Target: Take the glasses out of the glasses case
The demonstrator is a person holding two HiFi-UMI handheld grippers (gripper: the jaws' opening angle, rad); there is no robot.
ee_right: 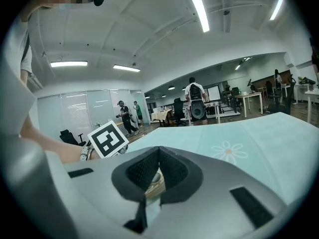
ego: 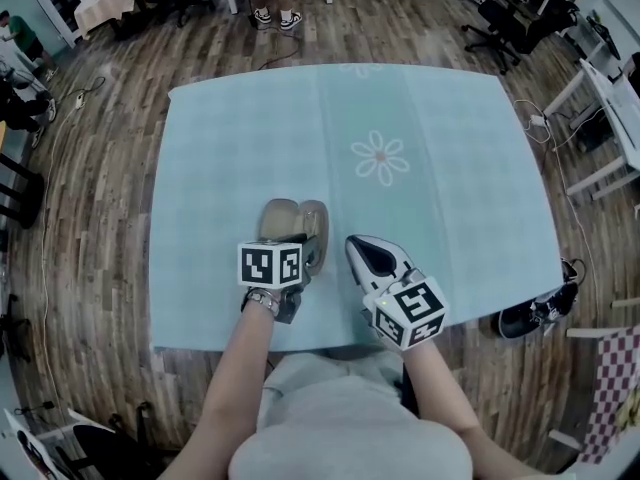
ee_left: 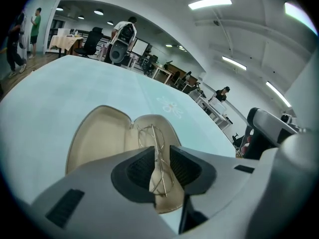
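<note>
An open beige glasses case point(ego: 285, 218) lies on the light blue tablecloth point(ego: 450, 168) near its front edge. In the left gripper view the case point(ee_left: 97, 133) shows both halves, and thin gold wire glasses point(ee_left: 148, 135) lie folded in its right half. My left gripper point(ee_left: 159, 151) hangs over that half, open, with the glasses between its pads; I see no pad pressing on them. In the head view the left gripper point(ego: 308, 255) covers the near end of the case. My right gripper point(ego: 358, 245) stays just right of the case, shut and empty point(ee_right: 158, 149), with the case point(ee_right: 154, 183) glimpsed beneath it.
A flower print point(ego: 380, 158) marks the cloth beyond the case. A dark shoe point(ego: 535, 313) lies on the wood floor right of the table. Someone's feet point(ego: 275, 16) stand at the far side, and office chairs point(ego: 510, 23) are at the back right.
</note>
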